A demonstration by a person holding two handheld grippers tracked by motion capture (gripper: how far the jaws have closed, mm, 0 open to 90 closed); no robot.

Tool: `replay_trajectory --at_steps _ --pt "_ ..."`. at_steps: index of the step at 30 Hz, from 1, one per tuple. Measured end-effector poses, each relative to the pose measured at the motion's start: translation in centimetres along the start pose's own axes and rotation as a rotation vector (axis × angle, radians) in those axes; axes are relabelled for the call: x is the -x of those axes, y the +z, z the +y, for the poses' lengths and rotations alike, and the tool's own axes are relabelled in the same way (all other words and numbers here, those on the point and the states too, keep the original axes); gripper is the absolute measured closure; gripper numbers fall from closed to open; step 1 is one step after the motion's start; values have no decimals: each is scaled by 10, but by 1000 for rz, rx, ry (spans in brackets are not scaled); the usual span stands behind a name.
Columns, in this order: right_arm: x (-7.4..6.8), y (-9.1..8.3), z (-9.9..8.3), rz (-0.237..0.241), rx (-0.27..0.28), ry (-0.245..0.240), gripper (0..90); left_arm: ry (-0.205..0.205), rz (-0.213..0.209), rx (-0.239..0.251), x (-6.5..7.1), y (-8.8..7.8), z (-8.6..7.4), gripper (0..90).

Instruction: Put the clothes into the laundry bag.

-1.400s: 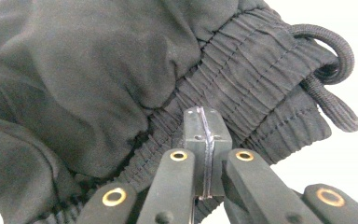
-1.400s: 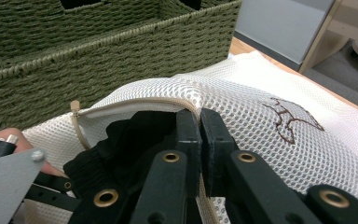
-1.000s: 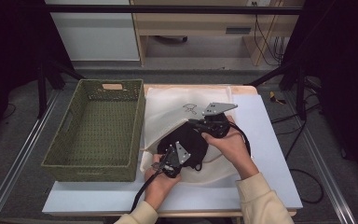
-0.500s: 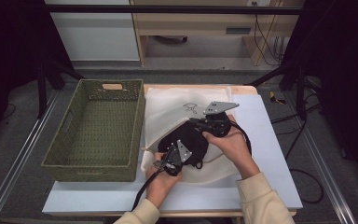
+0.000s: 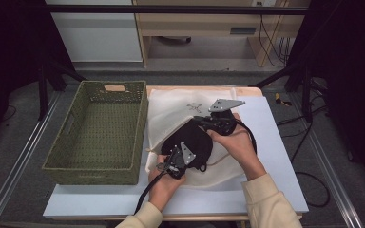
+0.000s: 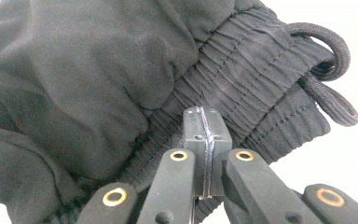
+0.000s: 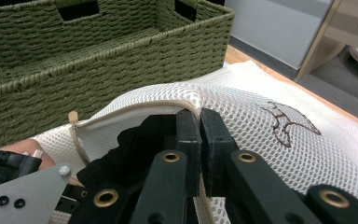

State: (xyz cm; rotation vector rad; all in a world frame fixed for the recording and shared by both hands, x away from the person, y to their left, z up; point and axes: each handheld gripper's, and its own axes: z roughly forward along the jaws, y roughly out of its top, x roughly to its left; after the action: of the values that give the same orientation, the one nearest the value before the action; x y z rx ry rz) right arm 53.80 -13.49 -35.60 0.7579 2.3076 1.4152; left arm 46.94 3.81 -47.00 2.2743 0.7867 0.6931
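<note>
1. Your left gripper (image 6: 204, 140) has its jaws pinched tight on the gathered waistband of the black shorts (image 6: 121, 93). The drawstring (image 6: 328, 70) loops just beyond and to the right of those fingers in the left gripper view.
2. Your right gripper (image 7: 200, 121) is clamped on the zipped rim of the white mesh bag (image 7: 270, 135), lifting that edge so the mouth gapes. Dark cloth sits just below and left of its fingers, already under the rim.
3. In the high view the left gripper (image 5: 173, 164) lies at the near edge of the shorts (image 5: 195, 142), and the right gripper (image 5: 209, 122) at their far edge, with the bag (image 5: 171, 109) spread beneath and beyond both.
4. To do this step well, I judge you should keep the right-hand rim raised and taut, then feed the waistband forward under it. Push low along the bag's bottom layer so the cloth does not bunch at the opening.
5. Watch the drawstring: it could snag on the zipper.
6. The green basket (image 5: 100, 133) stands well off to the left of your left fingers, on the table (image 5: 275, 156).
7. Against the earlier high views, both hands, the shorts and the bag sit where they did; nothing has visibly shifted.
</note>
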Motion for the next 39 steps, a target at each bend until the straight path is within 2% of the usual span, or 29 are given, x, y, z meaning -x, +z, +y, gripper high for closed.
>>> replay_trajectory --at_steps 14,30,39 --pt "0 -3 1 -2 -2 -5 875 25 8 -14 0 3 4 900" --pt "13 1 6 3 -4 30 875 18 12 -5 1 3 4 900" --pt "16 2 12 -2 -17 30 875 24 14 -12 0 3 6 900"
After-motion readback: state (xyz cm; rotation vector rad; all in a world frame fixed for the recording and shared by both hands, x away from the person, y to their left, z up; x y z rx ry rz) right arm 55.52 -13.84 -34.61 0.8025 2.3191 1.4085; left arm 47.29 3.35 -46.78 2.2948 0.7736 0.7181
